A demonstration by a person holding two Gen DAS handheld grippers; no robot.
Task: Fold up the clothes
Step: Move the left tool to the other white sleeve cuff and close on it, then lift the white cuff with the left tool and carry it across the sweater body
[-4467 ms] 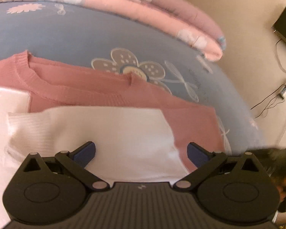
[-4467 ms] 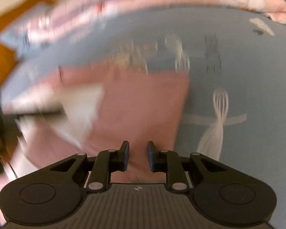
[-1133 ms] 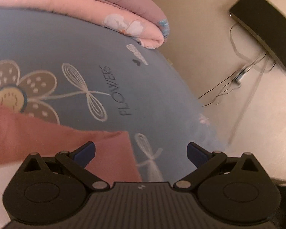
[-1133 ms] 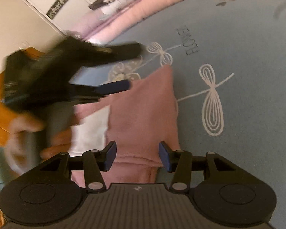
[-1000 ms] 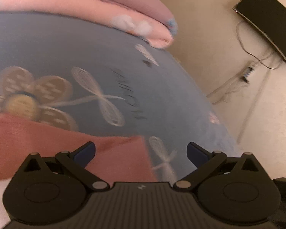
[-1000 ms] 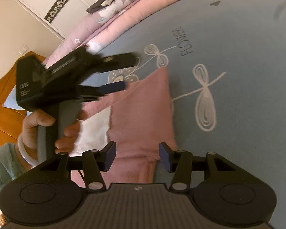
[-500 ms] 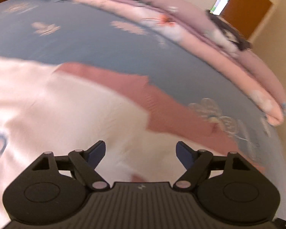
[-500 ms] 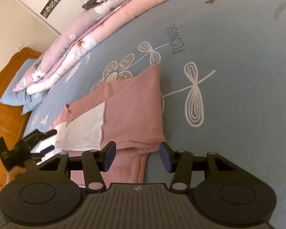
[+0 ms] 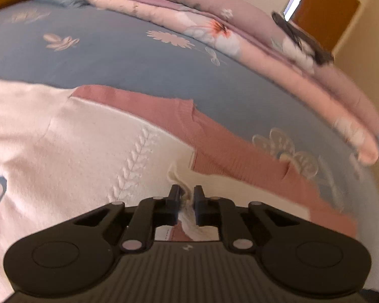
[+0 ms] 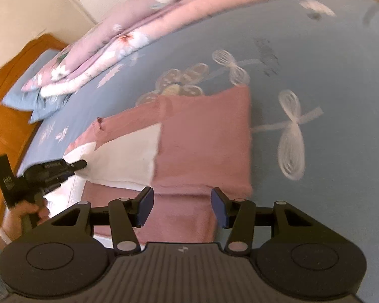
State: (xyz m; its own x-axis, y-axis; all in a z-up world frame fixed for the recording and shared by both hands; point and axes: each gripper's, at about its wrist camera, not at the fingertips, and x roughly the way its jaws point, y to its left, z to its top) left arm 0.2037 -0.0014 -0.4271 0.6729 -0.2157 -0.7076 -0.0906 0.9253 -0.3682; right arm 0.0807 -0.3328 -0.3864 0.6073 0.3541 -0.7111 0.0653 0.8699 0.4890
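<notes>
A knit sweater lies flat on the blue bed sheet (image 10: 336, 80), with a dusty-pink part (image 10: 204, 139) folded over beside a white cable-knit part (image 9: 113, 151). My left gripper (image 9: 187, 192) points down at the white part. Its jaws are closing tight, and a raised ridge of white knit is pinched between the pads. In the right wrist view, a hand (image 10: 25, 212) holds that left gripper (image 10: 82, 163) at the white panel's (image 10: 128, 151) left edge. My right gripper (image 10: 180, 202) hovers open over the near edge of the pink fold, its pads pressing on nothing.
A folded pink and lilac flowered quilt (image 9: 240, 38) runs along the far side of the bed. A blue pillow (image 10: 30, 93) rests against the wooden headboard (image 10: 5, 80). Bare sheet stretches to the right of the sweater. A wooden door (image 9: 323, 20) stands beyond the quilt.
My left gripper swung from the sweater's pink corner over to the white part and went from wide open to shut on a pinch of it. The right gripper shifted and rolled slightly.
</notes>
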